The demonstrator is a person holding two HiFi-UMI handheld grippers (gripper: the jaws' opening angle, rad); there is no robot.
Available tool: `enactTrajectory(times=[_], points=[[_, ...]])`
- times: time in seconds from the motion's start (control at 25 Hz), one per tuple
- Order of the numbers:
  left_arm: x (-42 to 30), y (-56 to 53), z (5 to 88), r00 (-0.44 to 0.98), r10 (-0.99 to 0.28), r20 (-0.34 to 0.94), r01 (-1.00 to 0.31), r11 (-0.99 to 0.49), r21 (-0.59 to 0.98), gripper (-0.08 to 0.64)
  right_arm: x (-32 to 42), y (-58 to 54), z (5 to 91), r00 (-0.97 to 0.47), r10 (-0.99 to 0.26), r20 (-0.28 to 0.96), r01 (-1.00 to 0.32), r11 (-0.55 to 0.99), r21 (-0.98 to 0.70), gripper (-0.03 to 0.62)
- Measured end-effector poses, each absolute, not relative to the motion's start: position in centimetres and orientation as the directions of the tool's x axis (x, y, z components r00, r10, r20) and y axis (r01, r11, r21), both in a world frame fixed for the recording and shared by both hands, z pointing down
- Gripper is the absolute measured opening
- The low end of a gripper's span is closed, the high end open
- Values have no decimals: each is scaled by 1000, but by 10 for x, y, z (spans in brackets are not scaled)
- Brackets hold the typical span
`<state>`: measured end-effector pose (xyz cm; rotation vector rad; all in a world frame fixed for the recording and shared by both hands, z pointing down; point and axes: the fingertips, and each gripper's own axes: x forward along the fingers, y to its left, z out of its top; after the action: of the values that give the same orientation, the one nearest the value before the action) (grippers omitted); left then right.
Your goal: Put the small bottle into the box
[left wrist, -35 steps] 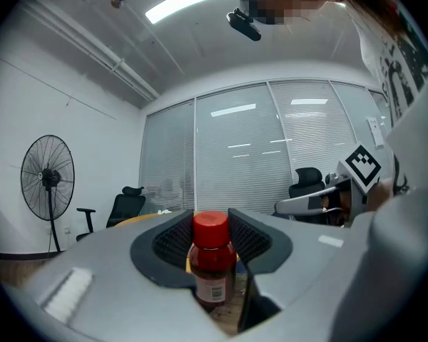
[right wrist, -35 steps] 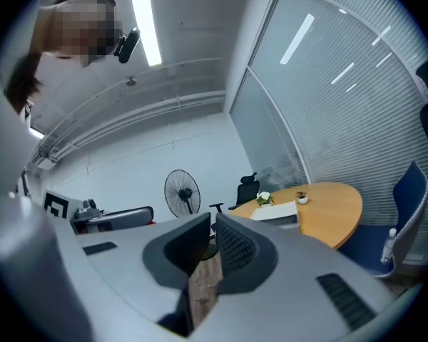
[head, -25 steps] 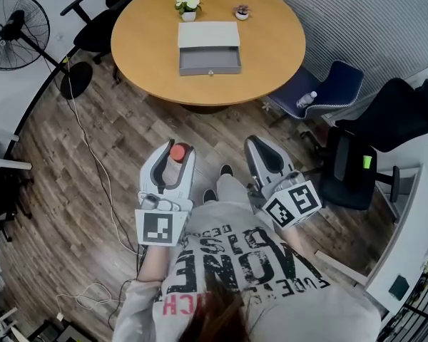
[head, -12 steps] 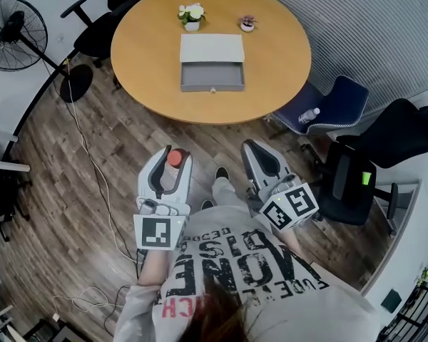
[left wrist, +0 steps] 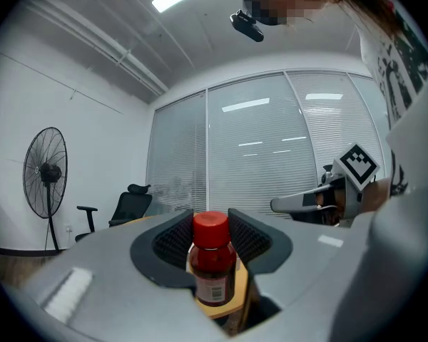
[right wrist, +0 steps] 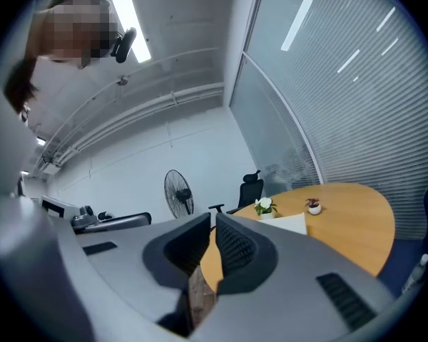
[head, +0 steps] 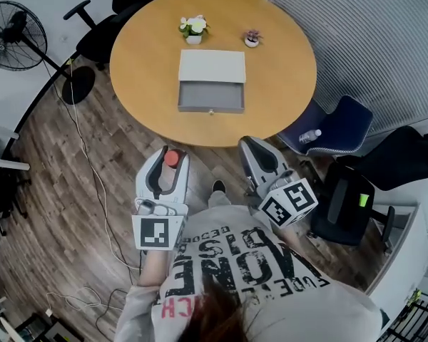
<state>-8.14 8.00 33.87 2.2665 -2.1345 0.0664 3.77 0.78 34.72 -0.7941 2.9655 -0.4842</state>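
Currently left hand-held gripper (head: 172, 154) pinches one small bottle (left wrist: 212, 259), right hand-held gripper (head: 252, 143) pressed together; one box (head: 211, 68).

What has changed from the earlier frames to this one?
The person has stepped toward the table, so the left gripper and right gripper now sit just short of its near edge. Nothing taken or released: the small bottle stays clamped in the left jaws, and the right jaws stay together and empty. The box stays open.

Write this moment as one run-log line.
left gripper: shut on small red-capped bottle | right gripper: shut, empty | open grey rectangular box: on round wooden table
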Motion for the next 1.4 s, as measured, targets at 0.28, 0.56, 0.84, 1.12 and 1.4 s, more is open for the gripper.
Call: enactTrajectory(times=[0.28, 0.56, 0.84, 1.12, 1.4], points=[[-76, 41, 336, 36, -999, 9, -999, -36, -31, 160, 45, -32, 354, -881, -470, 60, -464, 830, -310, 31], [-66, 14, 333, 16, -1000, -16, -999, -15, -42, 160, 51, -59, 358, -892, -447, 63, -443, 842, -309, 31], [-58, 4, 329, 22, -999, -32, -999, -20, -51, 160, 57, -68, 367, -894, -444, 68, -440, 837, -323, 31], [-66, -4, 335, 11, -1000, 8, -999, -12, -49, 160, 55, -69, 372, -887, -454, 87, -455, 827, -330, 31], [-81, -17, 340, 42, -999, 21, -998, -43, -35, 160, 47, -80, 376, -863, -494, 106, -499, 801, -330, 31]])
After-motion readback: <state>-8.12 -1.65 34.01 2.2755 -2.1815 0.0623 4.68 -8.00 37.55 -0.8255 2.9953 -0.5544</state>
